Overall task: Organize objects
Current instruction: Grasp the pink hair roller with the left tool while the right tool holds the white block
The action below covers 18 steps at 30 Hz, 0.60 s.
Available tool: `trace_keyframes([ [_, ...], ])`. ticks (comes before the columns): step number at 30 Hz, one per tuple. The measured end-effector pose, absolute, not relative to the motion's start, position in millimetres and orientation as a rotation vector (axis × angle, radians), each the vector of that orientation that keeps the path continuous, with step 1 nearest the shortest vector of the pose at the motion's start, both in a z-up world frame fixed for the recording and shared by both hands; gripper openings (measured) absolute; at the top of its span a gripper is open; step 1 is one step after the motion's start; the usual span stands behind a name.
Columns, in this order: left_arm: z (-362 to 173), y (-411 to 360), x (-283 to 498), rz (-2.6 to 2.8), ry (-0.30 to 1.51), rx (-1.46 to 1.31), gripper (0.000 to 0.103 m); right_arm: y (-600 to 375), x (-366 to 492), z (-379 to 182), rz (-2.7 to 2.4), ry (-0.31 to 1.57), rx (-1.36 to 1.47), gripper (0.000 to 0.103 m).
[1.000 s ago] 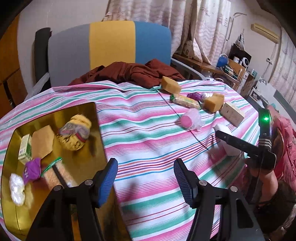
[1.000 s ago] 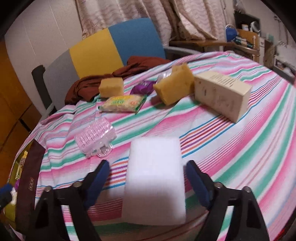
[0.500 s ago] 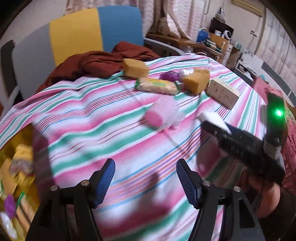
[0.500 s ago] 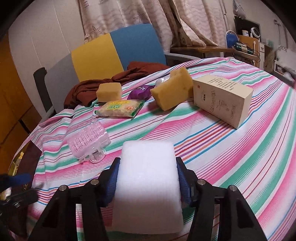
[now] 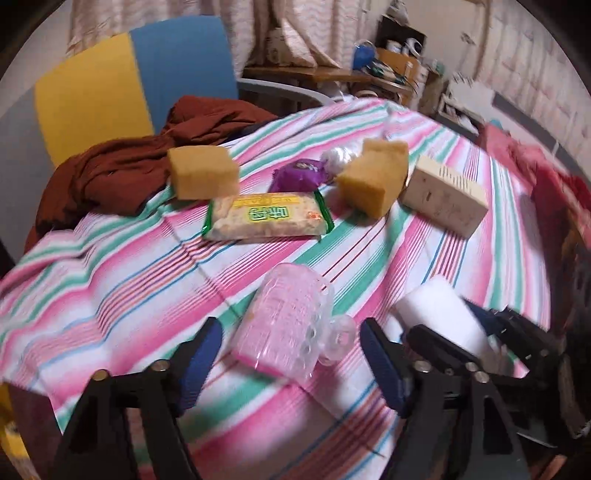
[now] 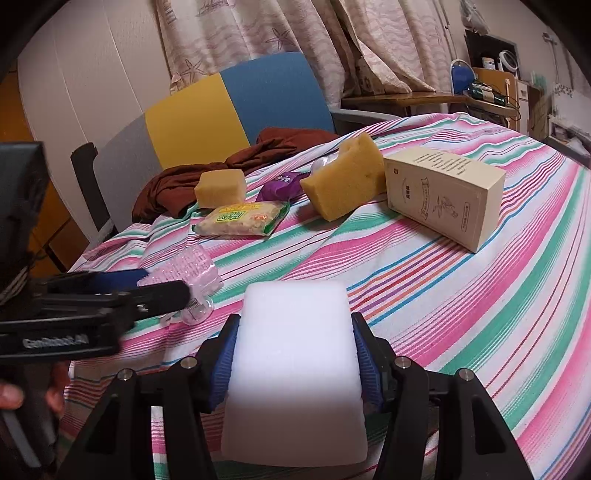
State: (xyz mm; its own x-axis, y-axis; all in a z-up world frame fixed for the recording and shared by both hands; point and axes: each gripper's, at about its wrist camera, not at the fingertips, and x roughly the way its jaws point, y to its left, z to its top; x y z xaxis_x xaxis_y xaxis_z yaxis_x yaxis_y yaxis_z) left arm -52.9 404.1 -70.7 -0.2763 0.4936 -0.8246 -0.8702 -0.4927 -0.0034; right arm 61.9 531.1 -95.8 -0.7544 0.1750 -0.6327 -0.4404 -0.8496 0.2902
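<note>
In the left wrist view the pink plastic roller (image 5: 286,325) lies on the striped tablecloth (image 5: 129,280) at lower centre of the frame, in the gap between the two blue pads of the left gripper (image 5: 291,365), touching neither; those jaws have just been opening and stand wide apart. In the right wrist view the white foam block (image 6: 295,365) fills the lower centre, and the right gripper (image 6: 293,363) is clamped on it, a blue pad pressed to each side. Farther up the cloth lie a green-edged snack packet (image 6: 242,219), a purple wrapper (image 6: 280,188), two yellow sponges (image 6: 345,186) and, at right, a cream carton (image 6: 443,195). A brown garment (image 6: 221,173) is heaped at the table's far edge, before a grey, yellow and blue chair (image 6: 236,107); patterned curtains (image 6: 295,29) hang behind.
</note>
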Motion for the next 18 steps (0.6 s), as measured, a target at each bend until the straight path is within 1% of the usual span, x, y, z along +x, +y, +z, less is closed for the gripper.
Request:
trace_keyframes([
  [2,-78.8,412.1,-50.7,1.875,0.651,-0.978,0.081,531.2,62.4,-96.2,2.593,0.618,-0.871,0.059],
  [4,-84.6,415.5,-49.6,1.891,0.682,-0.954,0.080,531.1,62.6,-96.4,2.593,0.617,-0.872,0.059],
  [5,-86.2,415.5,-50.2,1.887,0.663,-0.956,0.080,531.0,62.6,-96.3,2.594,0.618,-0.871,0.059],
  [7,-88.3,412.9,-52.4,1.864,0.585,-0.975,0.071,531.0,62.2,-96.5,2.595,0.620,-0.869,0.059],
  [9,-90.2,410.8,-52.1,1.898,0.546,-0.965,0.068,530.6,62.2,-96.7,2.595,0.621,-0.868,0.059],
  [18,-95.1,403.4,-46.2,1.955,0.517,-0.896,0.065,529.8,62.3,-96.8,2.593,0.610,-0.870,0.059],
])
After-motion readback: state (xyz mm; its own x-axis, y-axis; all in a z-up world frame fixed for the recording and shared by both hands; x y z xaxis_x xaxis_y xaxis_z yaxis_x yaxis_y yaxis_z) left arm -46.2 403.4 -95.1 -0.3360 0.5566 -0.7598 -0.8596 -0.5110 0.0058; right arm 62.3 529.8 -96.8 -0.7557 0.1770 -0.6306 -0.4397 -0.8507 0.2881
